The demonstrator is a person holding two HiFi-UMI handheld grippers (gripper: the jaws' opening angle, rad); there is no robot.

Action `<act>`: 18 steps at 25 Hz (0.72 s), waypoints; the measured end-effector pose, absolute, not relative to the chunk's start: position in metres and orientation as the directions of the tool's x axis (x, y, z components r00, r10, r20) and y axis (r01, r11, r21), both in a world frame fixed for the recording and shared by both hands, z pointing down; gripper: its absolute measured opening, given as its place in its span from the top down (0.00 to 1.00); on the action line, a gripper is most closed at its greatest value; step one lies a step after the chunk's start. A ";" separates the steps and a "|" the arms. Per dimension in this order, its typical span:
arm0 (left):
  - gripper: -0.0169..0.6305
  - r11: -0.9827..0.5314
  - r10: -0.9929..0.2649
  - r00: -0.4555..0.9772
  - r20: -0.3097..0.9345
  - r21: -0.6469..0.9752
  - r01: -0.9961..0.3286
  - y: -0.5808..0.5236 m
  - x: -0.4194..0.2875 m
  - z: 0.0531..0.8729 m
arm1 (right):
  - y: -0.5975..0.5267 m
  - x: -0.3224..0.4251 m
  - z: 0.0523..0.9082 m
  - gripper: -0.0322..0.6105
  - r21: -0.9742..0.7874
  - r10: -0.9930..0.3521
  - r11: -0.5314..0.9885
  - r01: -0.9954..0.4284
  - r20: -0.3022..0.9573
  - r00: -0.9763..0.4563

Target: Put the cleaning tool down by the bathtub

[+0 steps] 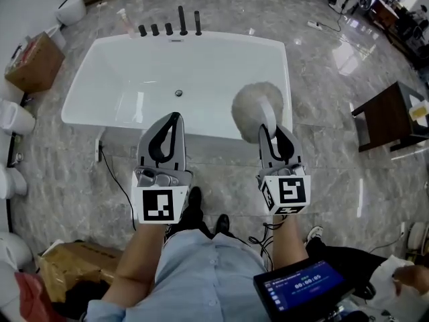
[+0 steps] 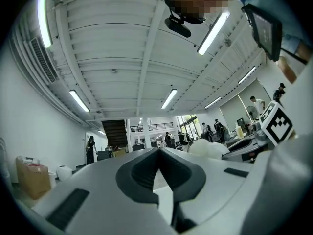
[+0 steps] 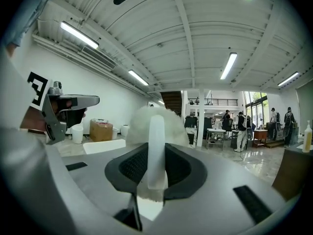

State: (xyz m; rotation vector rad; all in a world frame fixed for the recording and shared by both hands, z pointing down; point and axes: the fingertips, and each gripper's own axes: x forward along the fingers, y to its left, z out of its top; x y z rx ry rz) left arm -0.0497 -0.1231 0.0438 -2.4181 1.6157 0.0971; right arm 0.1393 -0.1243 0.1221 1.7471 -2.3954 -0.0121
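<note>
Right gripper point(image 3: 156, 161) is clamping the white handle of the cleaning tool point(image 3: 155, 136) between both dark pads, handle standing upright at frame centre, its fluffy head showing behind. Left gripper point(image 3: 93, 101) is hanging at middle left. Bathtub point(image 3: 105, 146) rim and cardboard box point(image 3: 101, 130) are sitting lower left

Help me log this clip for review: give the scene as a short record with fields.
Setting: white bathtub on a grey marble floor, dark taps at its far rim
Left tool: jaws together, nothing between them
Right tool: shut on the white handle of the fluffy duster
Duster: head up, in front of the tub's near right corner in the head view
Task state: duster not yet put down
</note>
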 end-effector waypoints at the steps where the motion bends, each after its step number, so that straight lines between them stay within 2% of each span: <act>1: 0.95 -0.370 -0.905 0.392 -0.169 -0.148 -0.917 -0.128 -0.050 0.050 | -0.127 0.138 0.129 0.80 0.112 -0.943 0.316 -0.942 0.151 -0.298; 18: 0.95 -0.440 -0.897 0.442 0.010 -0.109 -0.891 -0.179 -0.062 0.195 | -0.137 0.113 0.285 0.80 0.075 -0.849 0.432 -0.899 0.369 -0.377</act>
